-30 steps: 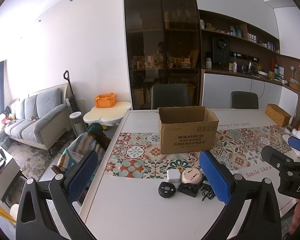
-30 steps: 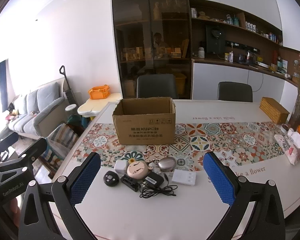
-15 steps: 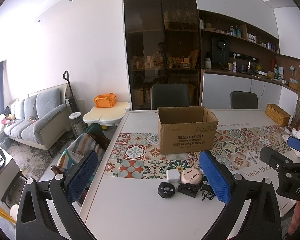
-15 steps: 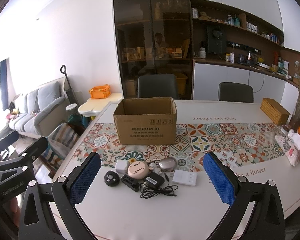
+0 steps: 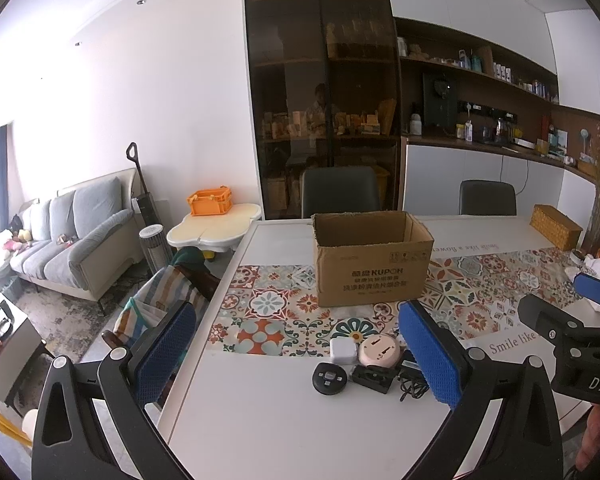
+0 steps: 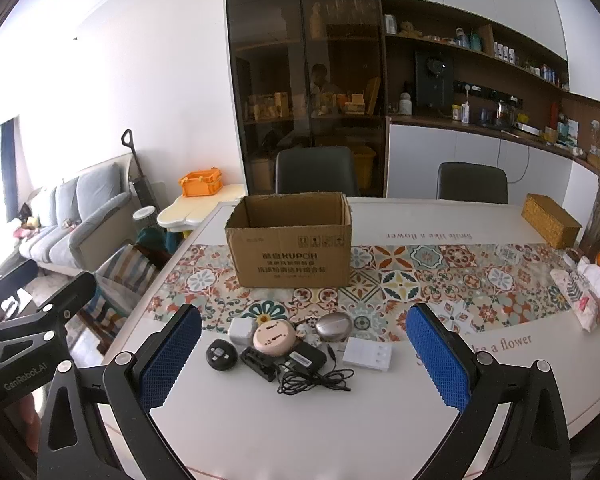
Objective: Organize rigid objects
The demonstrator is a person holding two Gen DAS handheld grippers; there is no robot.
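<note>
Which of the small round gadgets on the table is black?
The flat round disc at the left end of the pile is black. The round one beside it is pink, and the oval one is silver.

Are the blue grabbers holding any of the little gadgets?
No. The left gripper and right gripper both have jaws wide open, empty. The gadgets, like the pink round device, lie on the table.

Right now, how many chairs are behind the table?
2. One dark chair stands behind the cardboard box; the other chair stands further right at the table's far edge. Others may be hidden.
</note>
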